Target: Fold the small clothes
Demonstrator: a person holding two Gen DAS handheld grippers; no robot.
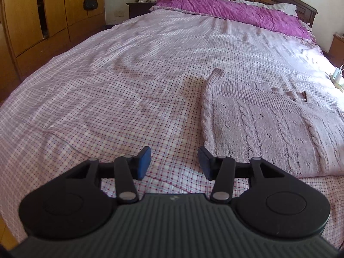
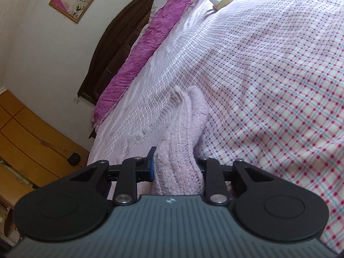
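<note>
Fingers of R gripper clamp a bunched part of sweater, prob to carry it over for a fold, while L gripper hangs spread and empty beside sweater lying flat on bed.

A pale pink cable-knit sweater is seen on a bedsheet checked in white, red and blue; the quilt is magenta.

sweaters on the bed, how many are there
1. A pink knitted sweater lies on the checked bedsheet, right of the open left gripper; the right gripper grips part of it. Others may lie out of view.
</note>
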